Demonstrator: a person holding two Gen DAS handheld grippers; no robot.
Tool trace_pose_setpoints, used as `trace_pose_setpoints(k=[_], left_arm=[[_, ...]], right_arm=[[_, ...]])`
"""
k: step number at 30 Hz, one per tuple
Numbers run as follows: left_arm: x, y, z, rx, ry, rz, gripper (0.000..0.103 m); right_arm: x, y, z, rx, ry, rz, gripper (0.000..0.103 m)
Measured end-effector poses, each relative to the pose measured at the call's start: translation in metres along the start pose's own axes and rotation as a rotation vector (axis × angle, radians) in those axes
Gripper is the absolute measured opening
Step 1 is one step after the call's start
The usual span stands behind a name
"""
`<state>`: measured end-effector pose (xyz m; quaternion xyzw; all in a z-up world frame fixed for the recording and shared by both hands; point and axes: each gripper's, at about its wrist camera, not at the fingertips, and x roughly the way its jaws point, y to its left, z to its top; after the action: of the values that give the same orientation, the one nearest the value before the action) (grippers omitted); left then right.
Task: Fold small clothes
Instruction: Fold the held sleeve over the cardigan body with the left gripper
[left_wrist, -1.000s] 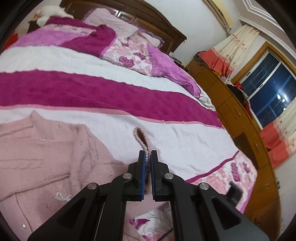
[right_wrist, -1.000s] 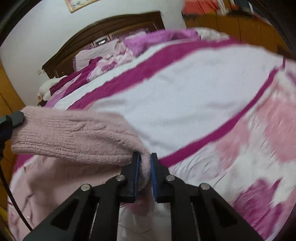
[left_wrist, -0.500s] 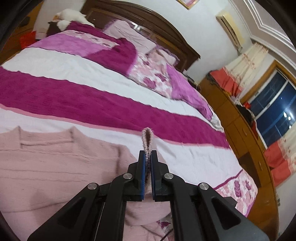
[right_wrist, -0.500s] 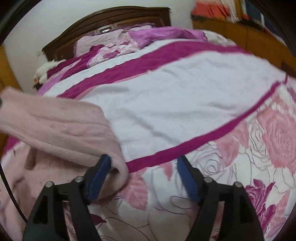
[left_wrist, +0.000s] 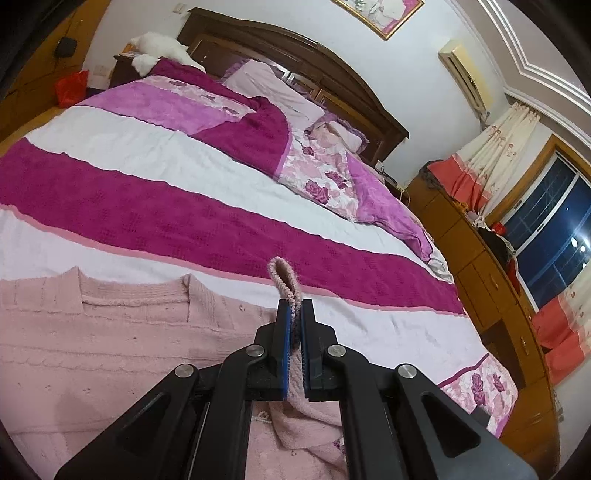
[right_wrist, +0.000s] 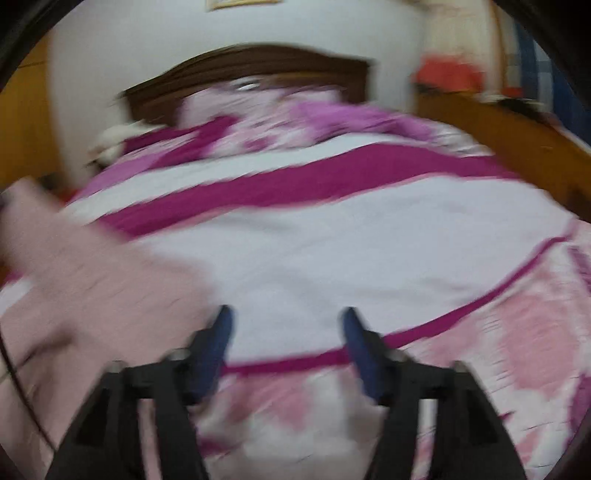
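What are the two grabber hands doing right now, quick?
Left gripper: closed, pinching a fold of the pale pink knitted sweater.
Right gripper: open, jaws just opened, nothing between them.

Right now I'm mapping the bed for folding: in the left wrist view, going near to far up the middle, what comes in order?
left gripper → pink sweater cuff → magenta stripe → white stripe → folded quilt → pillow → headboard

Our left gripper (left_wrist: 294, 314) is clamped tight on a knit fold; our right gripper (right_wrist: 286, 325) has just been opening, nothing between its jaws.
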<state>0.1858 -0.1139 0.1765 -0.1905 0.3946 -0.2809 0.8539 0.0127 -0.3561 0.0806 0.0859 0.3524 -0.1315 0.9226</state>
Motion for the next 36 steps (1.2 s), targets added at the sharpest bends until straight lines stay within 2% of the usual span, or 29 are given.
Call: trace_pose_setpoints(k=[1, 3, 6, 7, 9, 12, 16, 19, 22, 27, 32, 34, 36], left_arm=[[-0.002, -0.001, 0.001, -0.001, -0.005, -0.006, 0.0], [-0.007, -0.006, 0.005, -0.005, -0.015, -0.025, 0.0], [-0.017, -0.018, 0.008, 0.012, -0.037, -0.049, 0.0], [-0.023, -0.024, 0.01, 0.028, -0.053, -0.047, 0.0], [-0.034, -0.029, 0.011, 0.048, -0.077, -0.042, 0.0], [-0.051, -0.029, 0.016, 0.058, -0.118, -0.036, 0.0], [-0.067, -0.005, 0.027, 0.02, -0.147, -0.027, 0.0], [-0.067, 0.017, 0.027, -0.001, -0.14, -0.002, 0.0], [-0.063, 0.039, 0.021, 0.016, -0.132, 0.047, 0.0], [-0.057, 0.077, 0.004, 0.051, -0.1, 0.097, 0.0], [-0.048, 0.088, -0.019, 0.074, -0.064, 0.085, 0.0], [-0.042, 0.084, -0.024, 0.084, -0.057, 0.083, 0.0], [-0.039, 0.076, -0.023, 0.106, -0.073, 0.093, 0.0]], right_arm=[[-0.001, 0.015, -0.007, -0.037, 0.009, 0.044, 0.082], [0.002, 0.037, -0.012, -0.099, 0.005, 0.063, 0.083], [0.022, 0.064, -0.01, -0.206, -0.03, -0.055, 0.084], [0.035, 0.065, -0.009, -0.215, -0.013, -0.127, 0.084], [0.049, 0.054, -0.008, -0.163, 0.022, -0.208, 0.083], [0.047, 0.023, -0.002, -0.038, 0.018, -0.251, 0.084], [0.029, -0.004, 0.009, -0.03, -0.085, -0.411, 0.085], [0.014, -0.005, 0.019, -0.061, -0.163, -0.461, 0.089], [0.009, 0.011, 0.03, -0.146, -0.23, -0.54, 0.092], [0.023, 0.055, 0.029, -0.391, -0.265, -0.691, 0.093], [0.052, 0.073, 0.022, -0.588, -0.264, -0.928, 0.103], [0.061, 0.071, 0.024, -0.62, -0.246, -0.952, 0.103], [0.068, 0.064, 0.025, -0.609, -0.207, -0.881, 0.103]])
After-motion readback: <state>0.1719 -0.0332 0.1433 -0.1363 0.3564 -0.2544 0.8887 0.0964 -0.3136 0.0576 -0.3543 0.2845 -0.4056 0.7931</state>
